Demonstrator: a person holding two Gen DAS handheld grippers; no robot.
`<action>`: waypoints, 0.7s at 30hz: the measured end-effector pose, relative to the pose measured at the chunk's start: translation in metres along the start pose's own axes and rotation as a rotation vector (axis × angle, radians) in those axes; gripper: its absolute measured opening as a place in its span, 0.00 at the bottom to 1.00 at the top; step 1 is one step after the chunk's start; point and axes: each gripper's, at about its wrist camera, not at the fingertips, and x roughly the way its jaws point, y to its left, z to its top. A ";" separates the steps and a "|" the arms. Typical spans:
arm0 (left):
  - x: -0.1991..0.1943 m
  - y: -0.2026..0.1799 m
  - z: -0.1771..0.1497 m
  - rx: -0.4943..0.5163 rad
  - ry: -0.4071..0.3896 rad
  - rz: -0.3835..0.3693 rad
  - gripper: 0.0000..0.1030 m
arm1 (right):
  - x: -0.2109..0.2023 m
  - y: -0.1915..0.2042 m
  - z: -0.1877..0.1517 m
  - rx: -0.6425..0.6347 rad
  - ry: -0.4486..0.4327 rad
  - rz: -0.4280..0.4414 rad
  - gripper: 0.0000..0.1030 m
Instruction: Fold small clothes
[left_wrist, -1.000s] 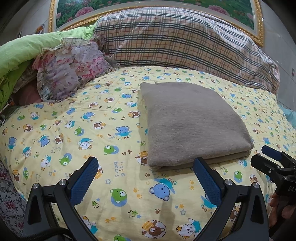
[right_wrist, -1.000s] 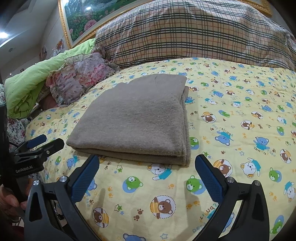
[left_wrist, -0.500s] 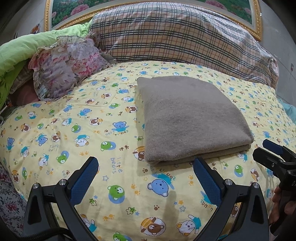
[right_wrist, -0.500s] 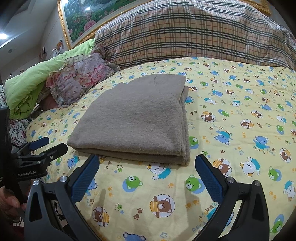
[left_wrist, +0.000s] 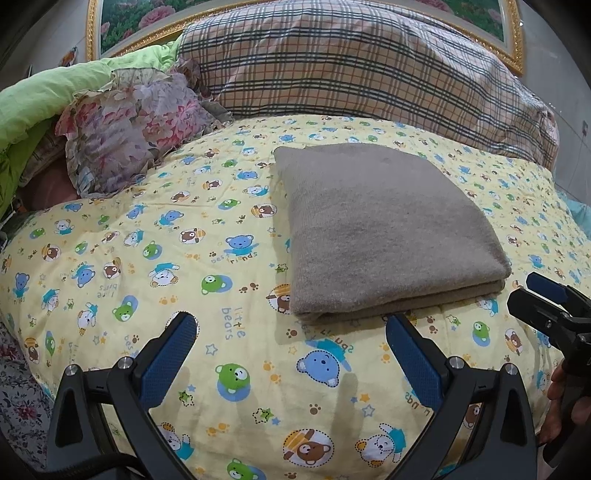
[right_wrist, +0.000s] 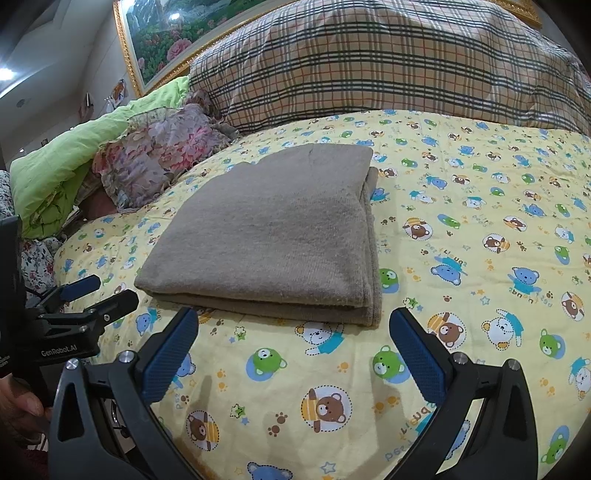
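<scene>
A grey-brown knit garment (left_wrist: 384, 225) lies folded into a neat rectangle on the yellow bear-print quilt (left_wrist: 147, 258); it also shows in the right wrist view (right_wrist: 273, 229). My left gripper (left_wrist: 291, 332) is open and empty, hovering just short of the garment's near edge. My right gripper (right_wrist: 293, 325) is open and empty, also just short of the near edge. Each gripper shows in the other's view: the right one (left_wrist: 546, 299) at the far right, the left one (right_wrist: 92, 295) at the far left. Neither touches the garment.
A large plaid pillow (left_wrist: 362, 62) lies across the head of the bed. A floral cushion (left_wrist: 125, 125) and a green quilt (left_wrist: 44, 96) are piled at the back left. A gold-framed picture (right_wrist: 166, 40) hangs behind. The quilt drops off at the near edge.
The left wrist view has drifted slightly, so the garment sits a little higher and closer. The right gripper has barely moved. Both stay open and empty.
</scene>
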 end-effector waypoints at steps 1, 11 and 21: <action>0.000 0.000 0.000 -0.001 0.000 0.001 1.00 | 0.000 0.001 0.000 -0.001 0.000 0.000 1.00; 0.000 0.003 0.000 -0.010 0.003 -0.002 1.00 | 0.004 0.003 0.001 -0.011 0.010 0.005 1.00; 0.003 0.003 -0.001 -0.007 0.017 -0.005 1.00 | 0.005 0.002 0.001 -0.004 0.013 0.006 1.00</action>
